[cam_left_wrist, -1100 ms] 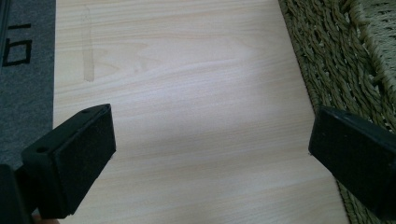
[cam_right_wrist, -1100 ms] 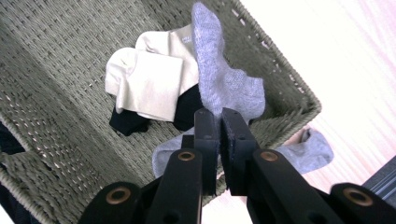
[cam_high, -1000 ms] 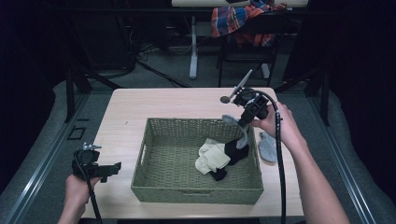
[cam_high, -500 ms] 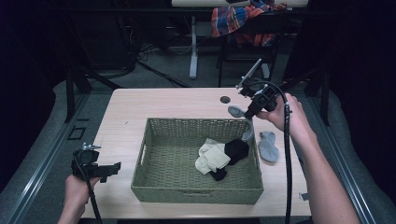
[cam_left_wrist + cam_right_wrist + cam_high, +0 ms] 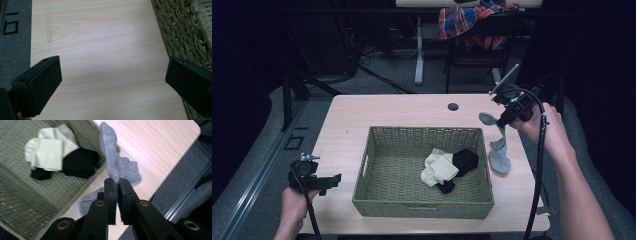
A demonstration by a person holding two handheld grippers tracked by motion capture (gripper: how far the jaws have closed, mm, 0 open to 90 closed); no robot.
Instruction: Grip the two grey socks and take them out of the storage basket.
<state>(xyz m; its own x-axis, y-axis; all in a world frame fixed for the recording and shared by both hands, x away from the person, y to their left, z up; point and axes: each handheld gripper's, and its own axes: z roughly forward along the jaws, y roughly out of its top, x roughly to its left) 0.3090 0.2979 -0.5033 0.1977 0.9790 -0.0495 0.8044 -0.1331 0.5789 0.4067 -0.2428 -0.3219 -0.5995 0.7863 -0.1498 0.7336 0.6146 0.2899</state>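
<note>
Two fingers (image 5: 117,185) pinching grey sock (image 5: 112,162)

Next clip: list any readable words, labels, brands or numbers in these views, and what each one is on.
None can be read.
Black marks on the grey floor beside the table, in the left gripper view: box-like shapes, cut off at the edge, not legible as text.
Basket, socks and both tongs: no print seen.
</note>
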